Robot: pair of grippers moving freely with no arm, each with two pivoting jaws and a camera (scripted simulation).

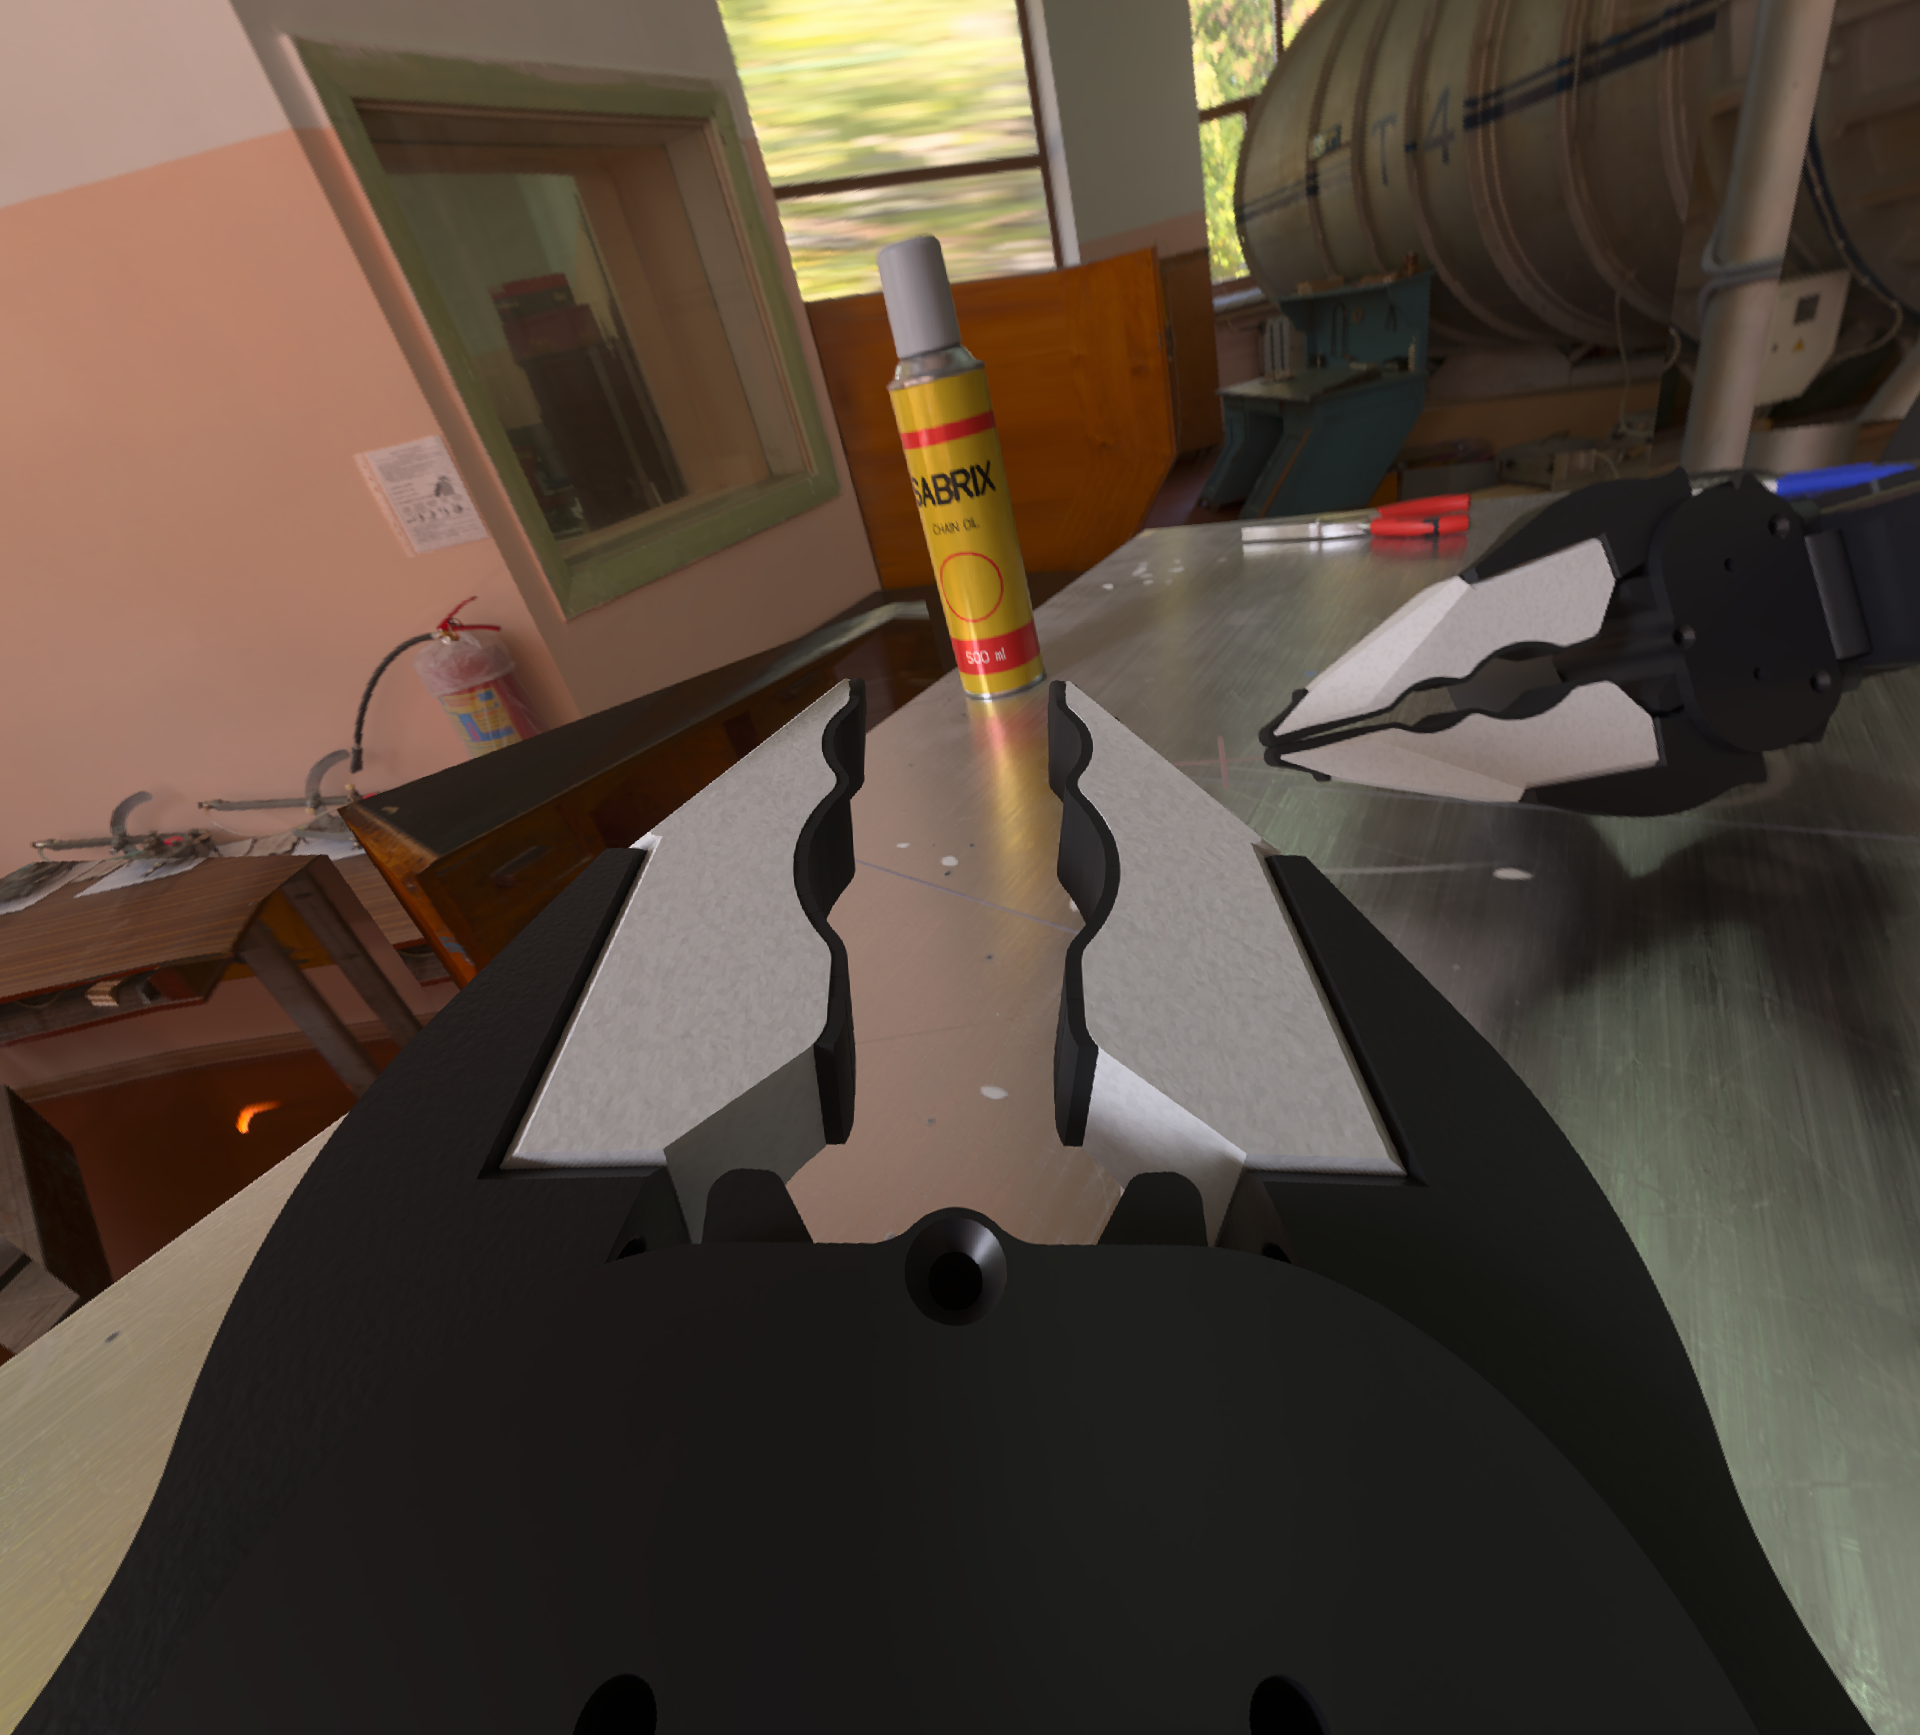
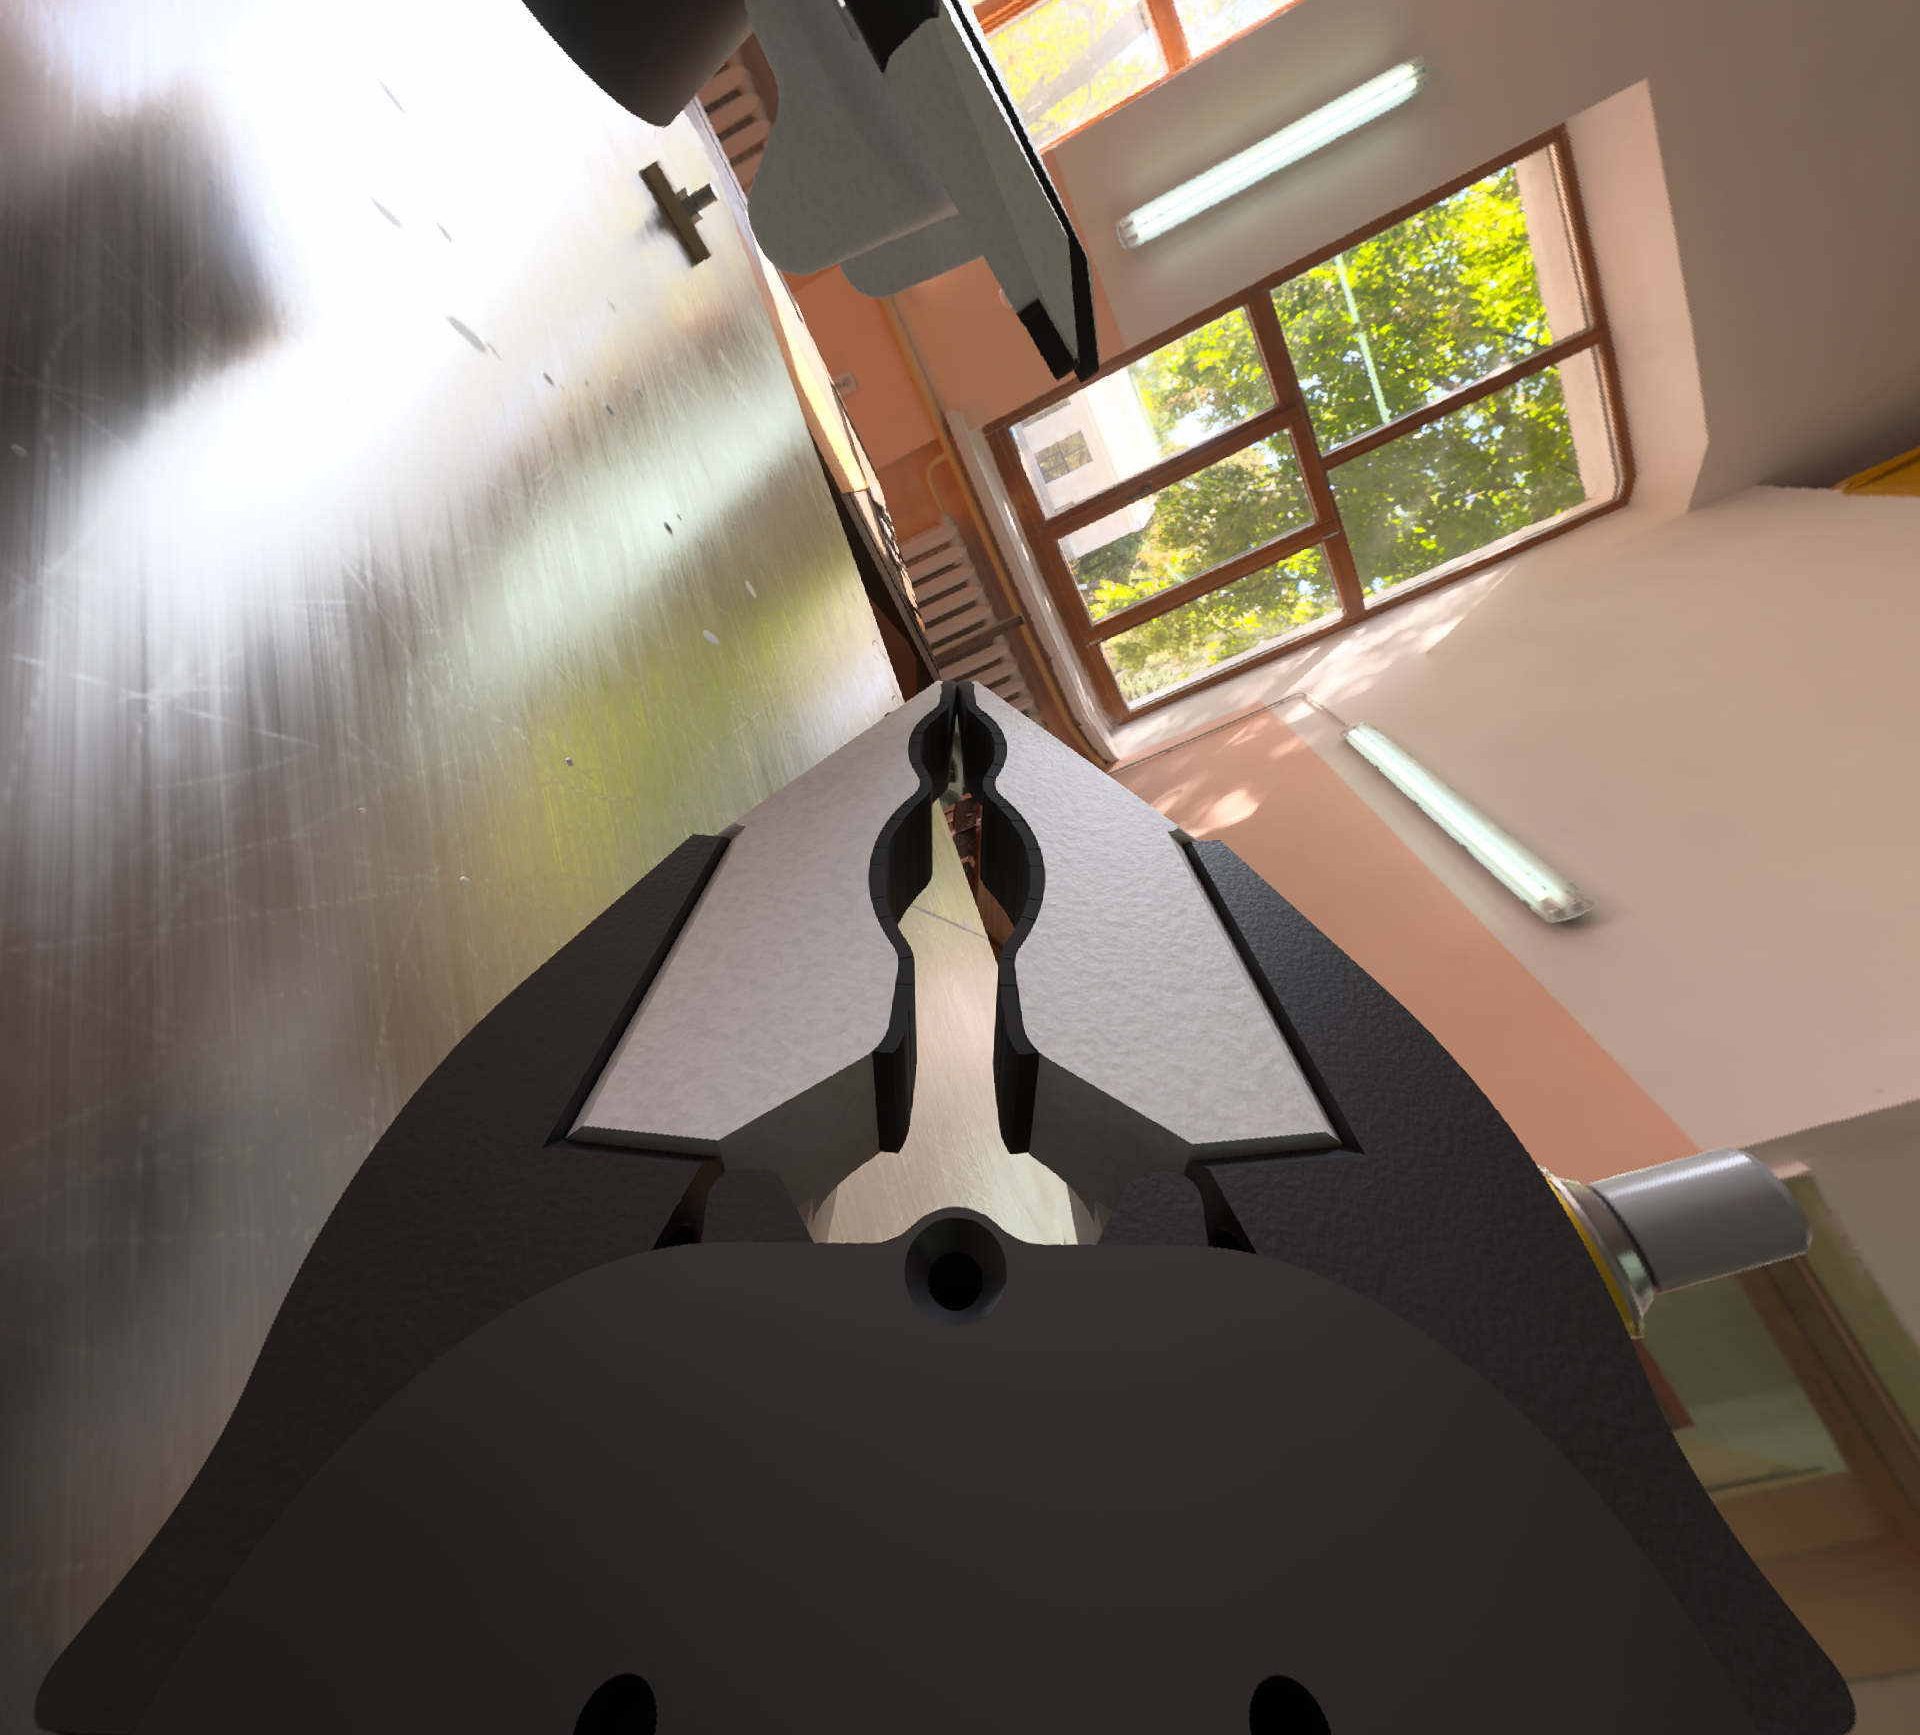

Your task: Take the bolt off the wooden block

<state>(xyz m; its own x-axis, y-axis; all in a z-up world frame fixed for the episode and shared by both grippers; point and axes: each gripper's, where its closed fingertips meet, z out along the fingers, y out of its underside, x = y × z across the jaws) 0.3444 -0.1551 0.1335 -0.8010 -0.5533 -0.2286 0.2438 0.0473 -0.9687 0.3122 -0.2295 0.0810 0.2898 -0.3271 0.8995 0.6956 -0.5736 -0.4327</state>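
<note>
The metal table [image 1: 1351, 1010] is broad and mostly bare, and its left edge runs close beside the left gripper [image 1: 956, 698], with a drop to the room's floor past it; that side offers little room, while the open surface toward the right gives plenty. A yellow spray can [image 1: 961, 532] stands upright straight ahead of the left gripper, near that edge, and red-handled pliers [image 1: 1418, 522] lie far off toward the back. The left gripper hovers with its fingers [image 1: 727, 906] moderately apart and nothing between them. The right gripper [image 2: 954, 693] holds its fingers nearly together, tips almost touching, also empty; in the left wrist view it sits low over the table, well to the right of the can. The wooden block [image 2: 675, 215], small and distant in the right wrist view, lies on the table with the bolt [image 2: 701, 197] sticking out of it, so the task looks not yet begun: neither gripper is near either piece. Reaching it means crossing open table, with the left gripper's body overhead the likeliest thing to clip.
</note>
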